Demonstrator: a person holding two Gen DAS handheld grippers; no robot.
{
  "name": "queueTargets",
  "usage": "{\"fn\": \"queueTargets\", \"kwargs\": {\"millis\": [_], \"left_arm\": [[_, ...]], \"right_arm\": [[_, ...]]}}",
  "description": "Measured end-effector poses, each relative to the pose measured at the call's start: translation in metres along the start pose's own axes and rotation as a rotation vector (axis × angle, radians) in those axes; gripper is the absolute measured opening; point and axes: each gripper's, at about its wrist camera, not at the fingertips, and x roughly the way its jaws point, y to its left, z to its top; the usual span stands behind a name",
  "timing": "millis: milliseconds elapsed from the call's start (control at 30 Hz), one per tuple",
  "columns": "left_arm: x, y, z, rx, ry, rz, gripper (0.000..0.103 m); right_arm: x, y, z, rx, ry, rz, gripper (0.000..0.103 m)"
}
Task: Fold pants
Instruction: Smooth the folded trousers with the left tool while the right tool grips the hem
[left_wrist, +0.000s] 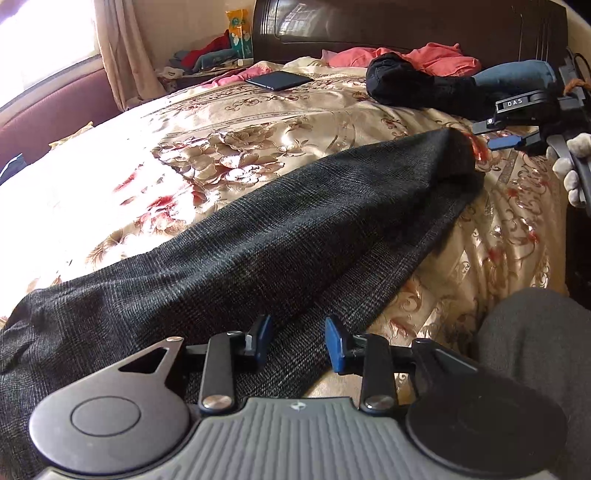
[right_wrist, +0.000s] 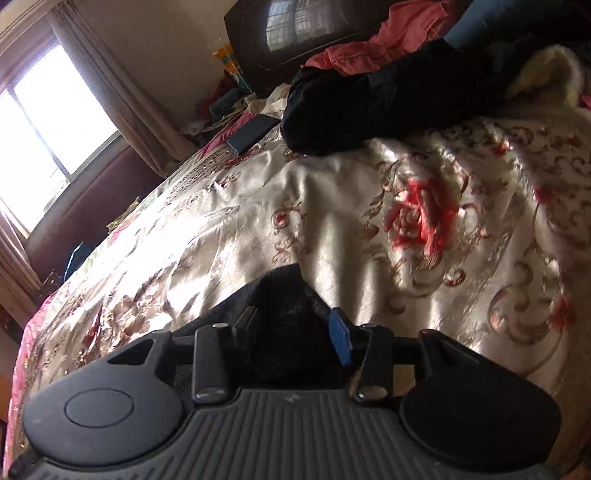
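The dark pants (left_wrist: 258, 236) lay on the bed (left_wrist: 258, 122), long axis running diagonally toward the headboard (far end lifted). The left hand-held gripper (left_wrist: 298, 343) stood apart over them; the right hand-held gripper (right_wrist: 295, 325) pinched their end.

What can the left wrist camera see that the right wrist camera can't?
Only the left wrist view shows the dark pants stretched long across the bed and the right gripper from outside. Only the right wrist view shows the window and pants fabric bunched between the right gripper's fingers. Both show the floral bedspread, the phone and the black garment.
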Motion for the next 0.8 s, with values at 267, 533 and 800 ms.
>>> {"fn": "queueTargets", "kwargs": {"millis": [267,533,800], "left_arm": [[-0.011,0.029,-0.028,-0.115,0.036,0.066,0.049],[-0.024,0.058,-0.037,-0.251,0.016,0.078,0.049],[-0.029,0.060,-0.048,-0.372,-0.002,0.057,0.049]], "right_arm": [[0.054,0.050,-0.058,0.039,0.233,0.192,0.044],[0.070,0.074,-0.096,0.247,0.426,0.335,0.044],[0.090,0.117,-0.129,0.235,0.450,0.338,0.043]]}}
